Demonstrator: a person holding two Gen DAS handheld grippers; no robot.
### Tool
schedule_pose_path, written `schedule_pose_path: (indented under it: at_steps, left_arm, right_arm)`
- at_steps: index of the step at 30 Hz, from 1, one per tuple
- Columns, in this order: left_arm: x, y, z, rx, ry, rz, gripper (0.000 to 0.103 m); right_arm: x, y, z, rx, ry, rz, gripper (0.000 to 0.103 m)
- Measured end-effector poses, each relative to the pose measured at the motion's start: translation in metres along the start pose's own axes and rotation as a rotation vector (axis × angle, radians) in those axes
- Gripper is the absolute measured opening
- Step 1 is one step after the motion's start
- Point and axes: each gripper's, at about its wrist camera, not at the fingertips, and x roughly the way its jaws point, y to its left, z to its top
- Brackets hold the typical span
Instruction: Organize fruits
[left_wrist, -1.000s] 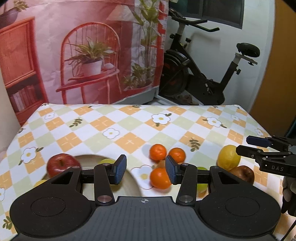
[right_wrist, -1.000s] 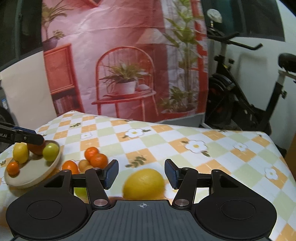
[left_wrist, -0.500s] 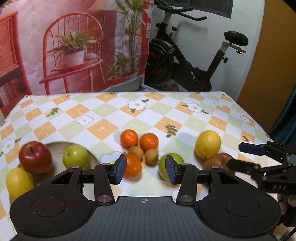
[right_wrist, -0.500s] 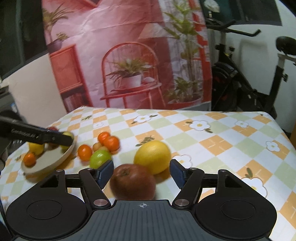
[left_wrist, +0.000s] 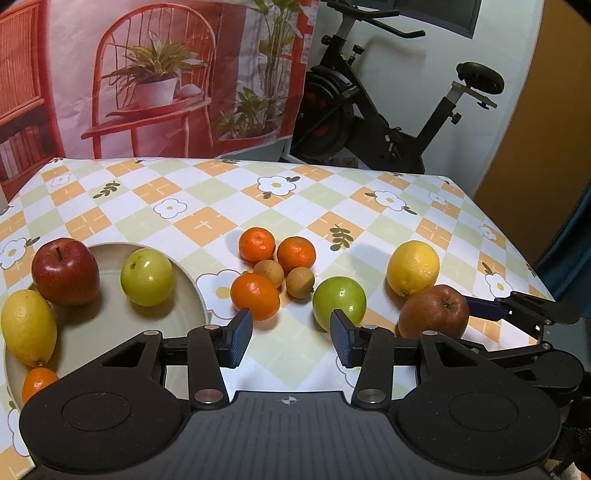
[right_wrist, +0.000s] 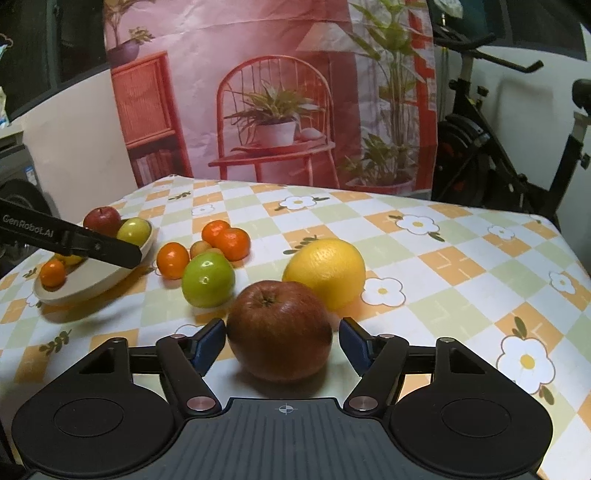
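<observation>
Widening our right gripper (right_wrist: 281, 340), we now straddle the russet apple (right_wrist: 279, 329), pads not pressing; left gripper (left_wrist: 291, 341) stays narrow, empty.

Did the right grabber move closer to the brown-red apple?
Yes. The right gripper came forward along the table to the apple, which now sits between its just-widened jaws, with slim gaps either side.
</observation>
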Motion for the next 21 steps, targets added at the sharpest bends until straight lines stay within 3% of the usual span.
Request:
schedule_pose_path:
  at_steps: [5, 10, 21]
  left_arm:
    - [0.001, -0.005, 0.006, 0.045, -0.015, -0.024, 0.049]
    - [0.005, -0.020, 0.021, 0.106, -0.039, -0.112, 0.049]
    - [0.047, -0.046, 0.032, 0.034, 0.091, -0.280, 0.048]
  right_arm:
    - [0.001, -0.004, -0.003, 0.006, 0.013, 0.020, 0.061]
    - [0.005, -0.004, -0.006, 0.001, 0.026, 0.019, 0.061]
    - [0.007, -0.004, -0.006, 0.002, 0.019, 0.018, 0.061]
